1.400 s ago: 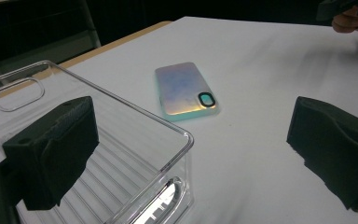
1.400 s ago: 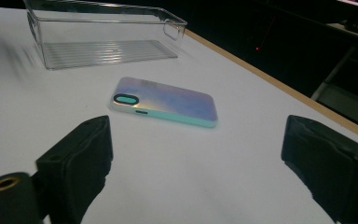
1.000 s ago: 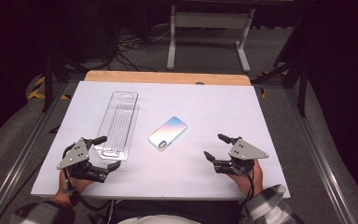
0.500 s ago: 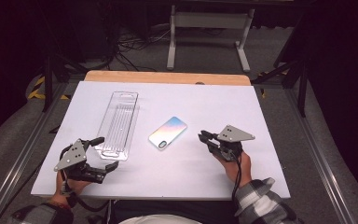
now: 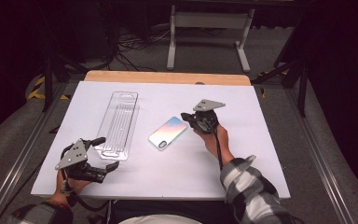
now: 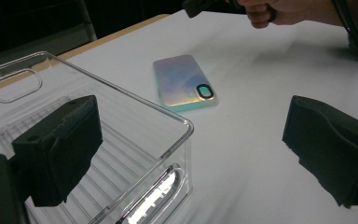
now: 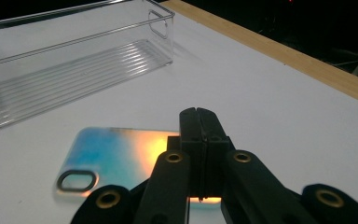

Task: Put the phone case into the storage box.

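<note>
The right gripper (image 5: 189,117) sits at the far end of the phone case (image 5: 168,133), and from the high view the hand and grey plate cover the jaw tips, so contact is hard to judge there. In the right gripper view the two black jaws are pressed flat together with nothing between them, their tips over the orange-lit end of the phone case (image 7: 121,156). Whether they touch it or hover just above cannot be told. The near edge of the case is cut off behind the gripper's own linkage, and the camera cut-out shows at the lower left.

The case lies flat on the white bench (image 5: 242,158), near the middle, just to the right of the clear plastic tray (image 5: 117,125), apart from it. The tray's walls are see-through and hard to trace; the ribbed floor and the handle slots at each end give it away.

Over to the left gripper (image 5: 107,154), at the near left of the bench beside the tray's near end. In the left gripper view its jaws stand wide apart and empty. One pad sits behind the clear tray (image 6: 98,154) wall and shows through it; the other hangs over bare bench, cut off by the frame's right edge. Between them, farther off, lies the phone case (image 6: 184,83), and at the top edge the person's other hand (image 6: 279,9) is only partly in frame.
</note>
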{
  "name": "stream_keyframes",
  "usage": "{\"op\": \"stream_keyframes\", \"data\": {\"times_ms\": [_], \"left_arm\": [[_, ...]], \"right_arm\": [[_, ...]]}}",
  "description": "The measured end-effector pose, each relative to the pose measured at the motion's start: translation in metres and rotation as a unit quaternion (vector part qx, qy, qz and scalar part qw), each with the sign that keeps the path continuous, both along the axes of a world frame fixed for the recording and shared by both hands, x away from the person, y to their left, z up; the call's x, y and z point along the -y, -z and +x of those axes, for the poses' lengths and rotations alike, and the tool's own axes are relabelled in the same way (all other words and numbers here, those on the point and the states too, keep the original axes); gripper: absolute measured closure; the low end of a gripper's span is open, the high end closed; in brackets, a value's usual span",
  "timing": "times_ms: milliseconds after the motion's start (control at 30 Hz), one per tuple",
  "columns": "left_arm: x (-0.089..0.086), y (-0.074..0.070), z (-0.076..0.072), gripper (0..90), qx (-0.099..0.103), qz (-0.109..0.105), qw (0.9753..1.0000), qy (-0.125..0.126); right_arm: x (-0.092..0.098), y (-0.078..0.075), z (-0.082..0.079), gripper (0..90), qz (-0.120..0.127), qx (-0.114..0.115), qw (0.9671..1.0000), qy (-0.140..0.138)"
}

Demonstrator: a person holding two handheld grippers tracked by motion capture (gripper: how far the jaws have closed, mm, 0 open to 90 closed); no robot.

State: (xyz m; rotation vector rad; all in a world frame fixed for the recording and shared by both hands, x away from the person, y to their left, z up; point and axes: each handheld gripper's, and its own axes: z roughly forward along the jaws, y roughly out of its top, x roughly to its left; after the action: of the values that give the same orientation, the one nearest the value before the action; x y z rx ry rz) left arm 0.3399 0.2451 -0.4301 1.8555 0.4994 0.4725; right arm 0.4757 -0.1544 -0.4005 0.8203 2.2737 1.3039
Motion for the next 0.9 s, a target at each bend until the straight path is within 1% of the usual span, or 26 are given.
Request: {"op": "stream_keyframes", "data": {"times_ms": [33, 67, 100, 133, 167, 233, 300, 333, 433, 500, 533, 600, 667, 700, 733, 767, 833, 900], "left_arm": [[-0.001, 0.000, 0.000, 5.2, -0.003, -0.002, 1.0000, 0.000], [-0.001, 0.001, 0.000, 4.9, -0.005, -0.005, 1.0000, 0.002], [-0.002, 0.001, 0.001, 4.2, -0.005, -0.004, 1.0000, -0.003], [-0.001, 0.001, 0.001, 4.2, -0.007, -0.005, 0.9999, -0.006], [-0.002, 0.001, 0.000, 3.6, -0.010, -0.008, 0.9999, -0.005], [-0.001, 0.001, -0.001, 3.8, -0.007, -0.005, 1.0000, -0.003], [-0.001, 0.001, -0.001, 3.9, -0.008, -0.002, 1.0000, 0.000], [-0.001, 0.001, -0.001, 3.9, -0.009, -0.002, 1.0000, 0.001], [-0.002, 0.002, -0.001, 3.9, -0.010, -0.004, 0.9999, 0.003], [-0.002, 0.002, -0.001, 4.6, -0.013, -0.007, 0.9999, 0.005], [-0.002, 0.003, 0.000, 4.6, -0.011, -0.005, 0.9999, 0.004], [-0.001, 0.003, 0.000, 4.6, -0.014, -0.004, 0.9999, 0.007], [-0.001, 0.003, 0.001, 4.6, -0.012, -0.004, 0.9999, 0.006], [0.000, 0.003, 0.001, 4.5, -0.012, -0.005, 0.9999, 0.007], [0.001, 0.004, 0.001, 4.2, -0.013, -0.010, 0.9998, 0.006], [0.002, 0.004, 0.002, 3.9, -0.013, -0.009, 0.9998, 0.008], [0.002, 0.004, 0.002, 3.9, -0.013, -0.008, 0.9998, 0.011], [0.003, 0.004, 0.002, 3.9, -0.011, -0.005, 0.9999, 0.010]], "right_arm": [[0.000, 0.000, 0.000, 90.0, 0.000, 0.000, 1.0000, 0.000], [-0.009, 0.001, 0.012, 90.0, -0.007, -0.010, 0.9999, 0.000], [-0.015, 0.001, 0.018, 90.0, -0.012, -0.014, 0.9998, -0.003], [-0.015, 0.001, 0.018, 90.0, -0.012, -0.014, 0.9998, -0.003], [-0.019, 0.002, 0.022, 90.0, -0.014, -0.016, 0.9998, -0.003], [-0.032, 0.005, 0.029, 90.0, -0.031, -0.019, 0.9993, -0.006], [-0.043, 0.011, 0.037, 90.0, -0.047, -0.033, 0.9983, -0.006], [-0.046, 0.012, 0.040, 90.0, -0.052, -0.037, 0.9980, -0.008], [-0.057, 0.021, 0.046, 90.0, -0.089, -0.046, 0.9949, -0.009], [-0.060, 0.028, 0.050, 90.0, -0.102, -0.054, 0.9933, -0.008], [-0.061, 0.031, 0.052, 90.0, -0.106, -0.056, 0.9928, -0.007], [-0.061, 0.036, 0.056, 90.0, -0.105, -0.060, 0.9926, 0.000], [-0.061, 0.041, 0.060, 90.0, -0.106, -0.065, 0.9922, -0.001], [-0.062, 0.043, 0.061, 90.0, -0.113, -0.068, 0.9913, 0.000], [-0.063, 0.044, 0.062, 90.0, -0.118, -0.069, 0.9907, 0.002], [-0.064, 0.046, 0.063, 90.0, -0.119, -0.067, 0.9906, 0.003], [-0.064, 0.047, 0.065, 90.0, -0.118, -0.069, 0.9906, 0.009], [-0.064, 0.047, 0.066, 90.0, -0.120, -0.069, 0.9903, 0.008]]}}
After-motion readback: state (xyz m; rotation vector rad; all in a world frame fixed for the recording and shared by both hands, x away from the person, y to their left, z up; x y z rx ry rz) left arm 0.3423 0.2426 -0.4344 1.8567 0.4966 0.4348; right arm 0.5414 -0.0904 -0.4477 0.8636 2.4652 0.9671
